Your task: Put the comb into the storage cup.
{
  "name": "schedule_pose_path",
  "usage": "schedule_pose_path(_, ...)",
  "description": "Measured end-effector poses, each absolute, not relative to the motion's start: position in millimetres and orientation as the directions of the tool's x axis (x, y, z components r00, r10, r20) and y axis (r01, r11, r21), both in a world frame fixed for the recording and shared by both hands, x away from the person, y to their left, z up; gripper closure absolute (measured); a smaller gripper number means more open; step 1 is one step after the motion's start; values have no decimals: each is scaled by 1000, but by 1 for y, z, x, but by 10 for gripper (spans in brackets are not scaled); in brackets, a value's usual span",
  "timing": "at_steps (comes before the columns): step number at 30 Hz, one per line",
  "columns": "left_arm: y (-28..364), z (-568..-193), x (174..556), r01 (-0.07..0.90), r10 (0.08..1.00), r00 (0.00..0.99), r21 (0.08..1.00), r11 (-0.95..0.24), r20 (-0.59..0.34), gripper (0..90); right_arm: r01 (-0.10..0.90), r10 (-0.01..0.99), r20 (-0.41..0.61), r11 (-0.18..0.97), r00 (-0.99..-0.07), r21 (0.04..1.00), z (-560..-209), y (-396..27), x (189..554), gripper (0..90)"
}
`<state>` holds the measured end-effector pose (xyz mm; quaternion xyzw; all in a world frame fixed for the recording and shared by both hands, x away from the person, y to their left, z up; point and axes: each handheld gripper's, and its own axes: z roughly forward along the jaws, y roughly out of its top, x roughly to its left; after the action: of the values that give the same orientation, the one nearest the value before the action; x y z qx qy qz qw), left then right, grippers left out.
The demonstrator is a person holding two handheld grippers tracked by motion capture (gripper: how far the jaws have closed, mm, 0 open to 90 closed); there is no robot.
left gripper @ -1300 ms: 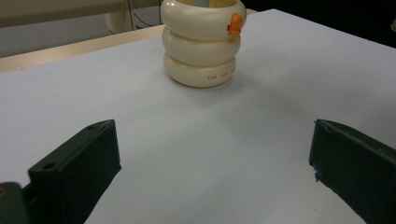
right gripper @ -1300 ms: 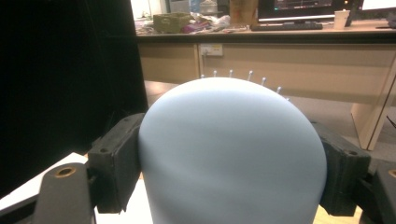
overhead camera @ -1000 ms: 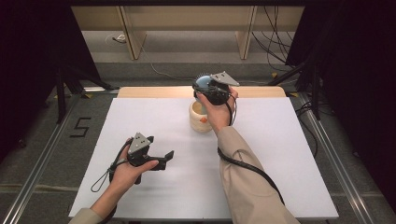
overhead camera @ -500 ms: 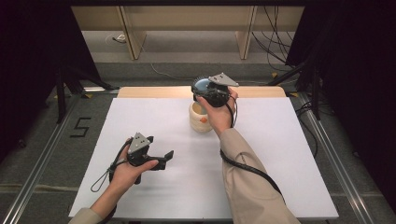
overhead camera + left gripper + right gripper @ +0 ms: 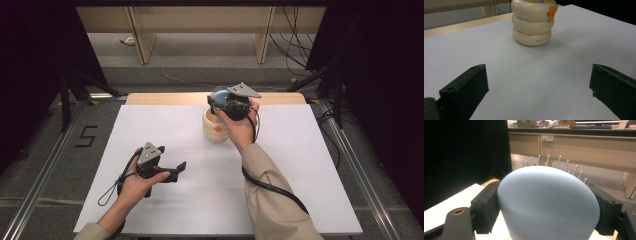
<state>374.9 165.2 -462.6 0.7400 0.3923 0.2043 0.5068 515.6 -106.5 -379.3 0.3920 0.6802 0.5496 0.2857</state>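
Two hand-held grippers, my right hand-held gripper (image 5: 544, 202) clamps a pale blue brush (image 5: 547, 205) above the cream ringed holder (image 5: 215, 125) at the surface's (image 5: 300, 165) far edge, my left hand-held gripper (image 5: 175, 170) gapes wide, holding nothing, near front-left.

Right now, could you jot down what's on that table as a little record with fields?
Surface: white table
Holder: cream ribbed holder with an orange mark, standing upright toward the far side of the table
Right gripper: above the holder, jaws closed on a pale blue hairbrush
Hairbrush: rounded back faces the right gripper's camera, bristle pins stick up behind it
Left gripper: near the table's left front, jaws wide apart, nothing between them
Left gripper aim: toward the holder
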Motion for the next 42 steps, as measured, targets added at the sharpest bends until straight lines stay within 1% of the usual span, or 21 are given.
schedule_pose_path(13, 165, -464, 375, 376, 788, 608, 909, -180, -95, 16, 187, 846, 24, 90, -533, 978, -383, -117, 497, 229)
schedule_pose_path(29, 165, -463, 375, 373, 788, 607, 911, -174, -98, 20, 188, 844, 38, 75, -535, 979, -385, -131, 488, 228)
schedule_pose_path(42, 165, -463, 375, 373, 791, 605, 911, -175, -95, 20, 190, 842, 24, 93, -539, 977, -384, -136, 484, 220)
